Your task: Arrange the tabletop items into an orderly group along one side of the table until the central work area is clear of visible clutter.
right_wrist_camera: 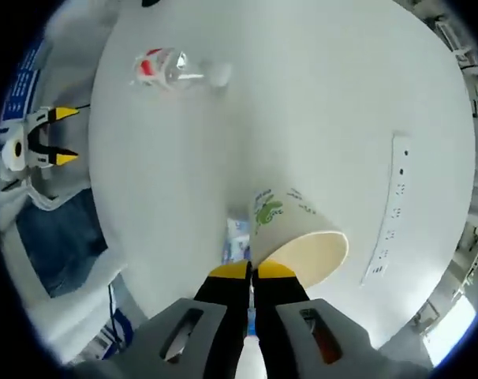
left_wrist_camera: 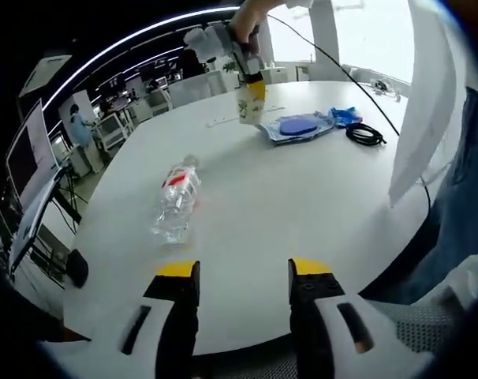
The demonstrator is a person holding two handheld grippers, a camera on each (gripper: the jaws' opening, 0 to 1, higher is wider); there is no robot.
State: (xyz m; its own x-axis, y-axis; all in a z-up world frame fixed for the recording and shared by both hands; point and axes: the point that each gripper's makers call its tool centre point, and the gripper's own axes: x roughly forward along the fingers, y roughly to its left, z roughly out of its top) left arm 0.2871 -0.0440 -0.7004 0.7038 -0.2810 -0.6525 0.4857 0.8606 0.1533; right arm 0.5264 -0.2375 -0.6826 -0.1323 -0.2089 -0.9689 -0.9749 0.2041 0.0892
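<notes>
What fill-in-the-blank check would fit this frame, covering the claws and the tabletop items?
1. The right claw is shut on the rim of a paper ____.
2. The left claw is ____, holding nothing.
3. The clear plastic bottle with the red label is ____ on the white table.
4. The coiled black cable sits beside a ____ pouch.

Missing words: cup; open; lying; blue

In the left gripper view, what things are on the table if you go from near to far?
Plastic bottle lying on its side → black cable coil → blue packet → paper cup held by the right hand-held gripper.
</notes>
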